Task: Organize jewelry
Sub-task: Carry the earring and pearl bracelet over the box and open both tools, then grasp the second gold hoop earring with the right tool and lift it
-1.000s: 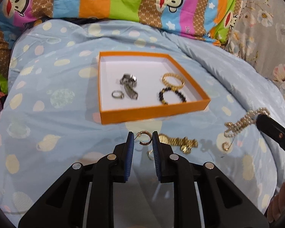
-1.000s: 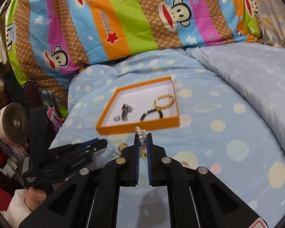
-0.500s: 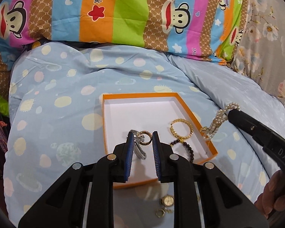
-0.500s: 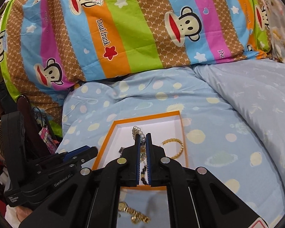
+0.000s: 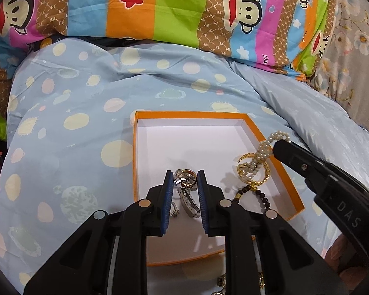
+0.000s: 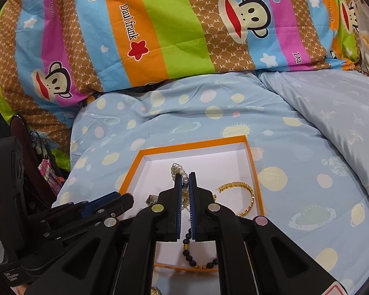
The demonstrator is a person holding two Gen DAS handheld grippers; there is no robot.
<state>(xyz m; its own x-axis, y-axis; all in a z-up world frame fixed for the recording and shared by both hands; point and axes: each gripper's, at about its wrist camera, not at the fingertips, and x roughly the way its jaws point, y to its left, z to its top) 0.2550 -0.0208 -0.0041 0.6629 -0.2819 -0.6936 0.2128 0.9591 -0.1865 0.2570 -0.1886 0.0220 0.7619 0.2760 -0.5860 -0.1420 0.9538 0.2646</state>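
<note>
I've got the left gripper (image 5: 183,177) pinching a small gold hoop earring (image 5: 188,181) and the right gripper (image 6: 184,179) clamped on a white pearl strand (image 6: 178,169), both over the shallow orange-rimmed box (image 5: 258,132). Dropping the strand could tangle it with the gold bangle (image 6: 243,198).

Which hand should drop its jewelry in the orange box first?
Probably the right. Its gripper holds the pearl strand dangling low over the box, nearly on the gold bangle. The left gripper with the small gold hoop hovers over the silver pieces.
</note>
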